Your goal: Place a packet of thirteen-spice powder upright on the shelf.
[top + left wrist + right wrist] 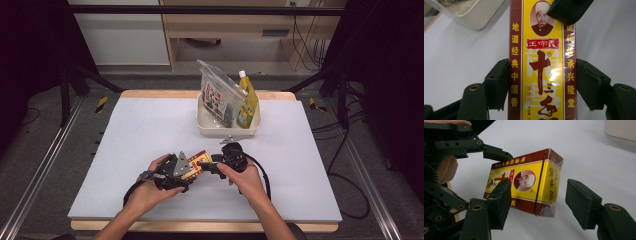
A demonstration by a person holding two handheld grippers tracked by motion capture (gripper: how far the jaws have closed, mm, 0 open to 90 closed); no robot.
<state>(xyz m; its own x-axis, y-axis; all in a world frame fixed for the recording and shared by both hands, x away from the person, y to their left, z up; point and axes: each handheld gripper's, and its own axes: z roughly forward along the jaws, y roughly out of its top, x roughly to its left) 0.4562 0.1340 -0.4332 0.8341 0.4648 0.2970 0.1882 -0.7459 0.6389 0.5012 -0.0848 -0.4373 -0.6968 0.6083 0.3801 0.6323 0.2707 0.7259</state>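
A yellow and dark red box of seasoning [196,165] with Chinese print hangs a little above the table near its front middle. My left gripper [186,171] is shut on it; in the left gripper view both pads press the long sides of the box [542,50] as my left gripper [542,65] looks along it. My right gripper [209,163] meets the box's other end from the right. In the right gripper view my right gripper [538,192] stands open around the box end [534,182], the right pad well clear of it.
A white tub [205,127] stands at the back middle of the pale mat, holding a clear printed pouch [217,97] and a yellow-green spouted pack [247,100]. The tub's corner [474,15] lies just beyond the box. The table's front edge is close behind the hands.
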